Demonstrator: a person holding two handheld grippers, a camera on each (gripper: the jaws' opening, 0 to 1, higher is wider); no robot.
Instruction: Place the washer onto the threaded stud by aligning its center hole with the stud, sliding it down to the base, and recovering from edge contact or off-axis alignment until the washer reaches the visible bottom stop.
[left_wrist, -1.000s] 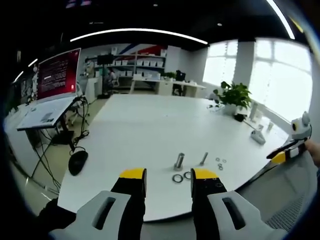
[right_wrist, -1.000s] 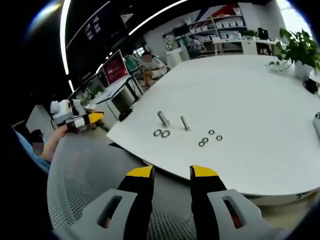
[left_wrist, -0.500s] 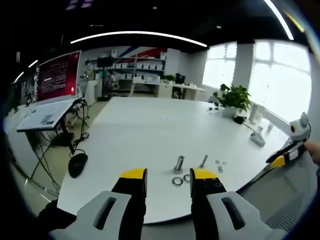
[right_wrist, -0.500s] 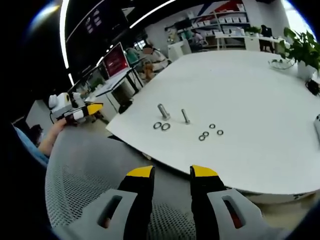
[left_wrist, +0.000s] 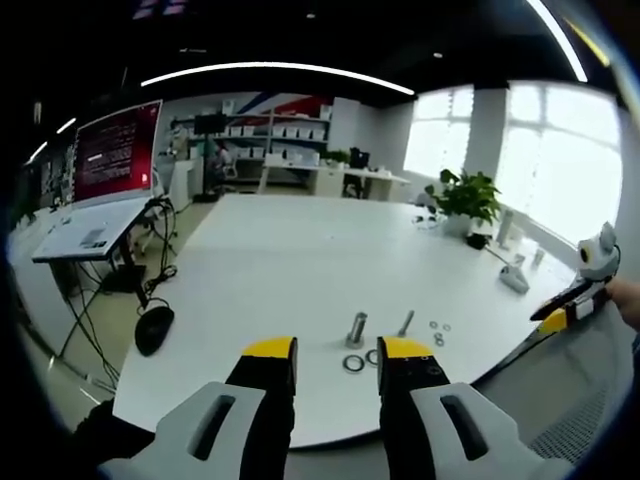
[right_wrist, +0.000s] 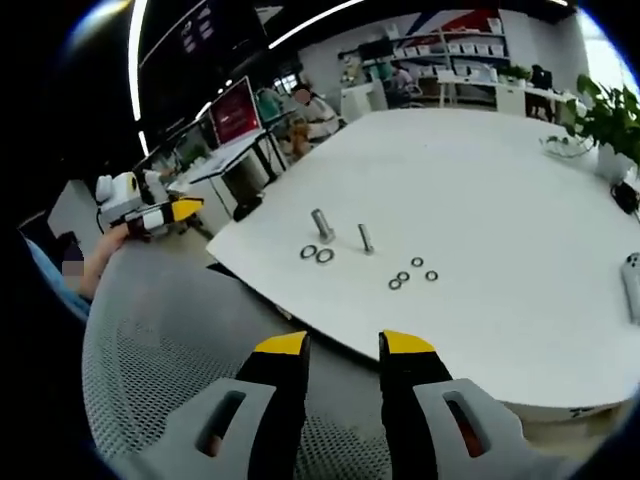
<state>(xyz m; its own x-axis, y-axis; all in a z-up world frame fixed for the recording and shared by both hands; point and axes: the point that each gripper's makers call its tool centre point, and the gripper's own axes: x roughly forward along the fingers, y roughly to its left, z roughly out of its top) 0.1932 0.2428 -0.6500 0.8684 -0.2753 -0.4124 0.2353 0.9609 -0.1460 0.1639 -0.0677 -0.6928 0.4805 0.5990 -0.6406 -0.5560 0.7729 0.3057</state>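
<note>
This is an open-plan office or lab workspace. A large white rounded-edge meeting table (left_wrist: 300, 250) fills the middle, with a leafy green potted plant (left_wrist: 466, 192) near its far right edge. Beyond the far edge stand white shelving units holding storage boxes (left_wrist: 285, 128). Off the left edge, a large red-lit monitor screen (left_wrist: 116, 148) sits above a white side desk (left_wrist: 80, 228). Tall bright windows (left_wrist: 560, 150) and long curved ceiling light strips (left_wrist: 280, 70) complete the room.
</note>
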